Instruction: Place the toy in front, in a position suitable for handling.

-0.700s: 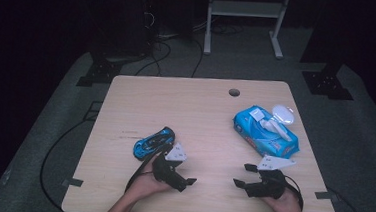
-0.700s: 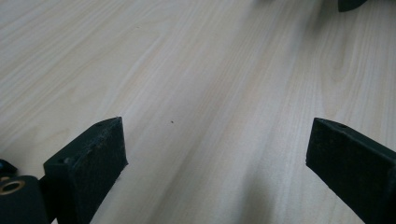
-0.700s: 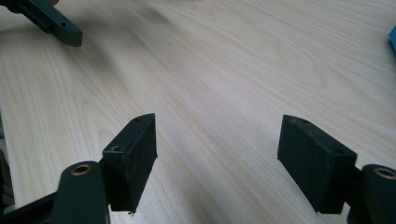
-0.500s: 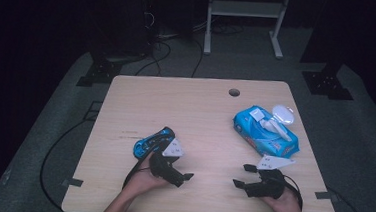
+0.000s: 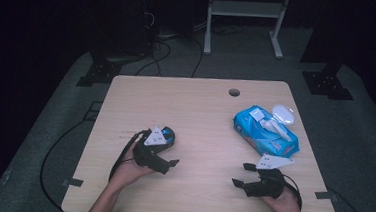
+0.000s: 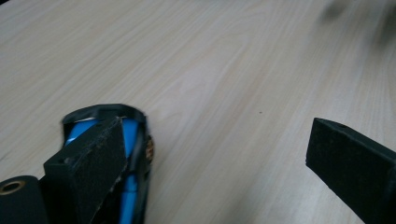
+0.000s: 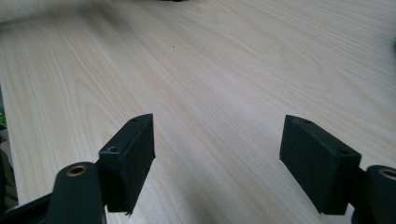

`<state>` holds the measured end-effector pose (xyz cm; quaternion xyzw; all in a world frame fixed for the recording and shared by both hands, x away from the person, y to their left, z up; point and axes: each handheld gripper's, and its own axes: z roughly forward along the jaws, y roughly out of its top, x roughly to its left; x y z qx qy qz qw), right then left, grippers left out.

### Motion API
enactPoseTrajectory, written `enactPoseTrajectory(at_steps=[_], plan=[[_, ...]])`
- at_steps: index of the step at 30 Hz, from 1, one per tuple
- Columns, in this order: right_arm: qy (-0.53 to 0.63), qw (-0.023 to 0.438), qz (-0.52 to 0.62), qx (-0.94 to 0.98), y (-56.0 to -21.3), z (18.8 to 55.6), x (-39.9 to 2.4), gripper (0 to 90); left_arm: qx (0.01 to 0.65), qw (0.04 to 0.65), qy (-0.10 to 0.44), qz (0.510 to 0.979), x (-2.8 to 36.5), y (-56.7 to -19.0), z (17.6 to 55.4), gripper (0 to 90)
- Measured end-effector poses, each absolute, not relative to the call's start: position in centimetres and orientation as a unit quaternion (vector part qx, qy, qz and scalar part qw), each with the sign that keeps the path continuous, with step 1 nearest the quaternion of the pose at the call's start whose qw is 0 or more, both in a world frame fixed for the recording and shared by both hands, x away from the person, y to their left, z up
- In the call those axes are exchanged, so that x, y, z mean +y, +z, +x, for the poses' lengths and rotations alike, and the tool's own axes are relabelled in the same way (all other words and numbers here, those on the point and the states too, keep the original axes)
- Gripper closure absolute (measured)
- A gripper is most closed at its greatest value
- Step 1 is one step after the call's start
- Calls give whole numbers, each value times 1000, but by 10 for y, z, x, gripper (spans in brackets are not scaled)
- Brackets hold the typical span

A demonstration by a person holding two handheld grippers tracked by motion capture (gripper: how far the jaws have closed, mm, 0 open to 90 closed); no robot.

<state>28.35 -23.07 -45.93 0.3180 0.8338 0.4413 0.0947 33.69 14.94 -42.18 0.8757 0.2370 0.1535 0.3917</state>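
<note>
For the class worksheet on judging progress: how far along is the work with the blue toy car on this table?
Nothing looks finished. The blue toy car lies on the table, tucked beside the left gripper, whose jaws stand open with the car outside one jaw, not gripped. The right gripper is open over bare wood. Grasping the car and moving it are left.

No legible text, labels or numbers.
The blue wipes pack carries printed markings along its front edge and a white flap on top, but in the high view the print is too small and blurred to read. The blue toy car shows no lettering, number or badge on the part seen in the left gripper view. The wooden table bears no sticker, sign or scale mark. The black jaw pads in both gripper views carry no stamped characters.
</note>
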Motion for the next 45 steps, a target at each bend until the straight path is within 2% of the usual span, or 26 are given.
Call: enactPoseTrajectory(at_steps=[6, 15, 26, 28, 35, 45], plan=[[441, 93, 315, 835, -460, 283, -230, 244, 256, 379, 181, 871, 176, -415, 346, 46], [438, 90, 311, 839, -460, 283, -228, 244, 297, 369, 179, 862, 200, -424, 364, 46], [438, 90, 309, 840, -459, 282, -226, 245, 297, 371, 167, 864, 205, -434, 378, 63], [437, 87, 311, 840, -458, 283, -226, 244, 284, 335, 162, 883, 202, -433, 383, 63], [434, 85, 309, 842, -458, 283, -224, 245, 258, 297, 142, 908, 192, -445, 395, 63], [431, 81, 304, 846, -459, 281, -222, 245, 271, 286, 118, 911, 194, -457, 402, 63]])
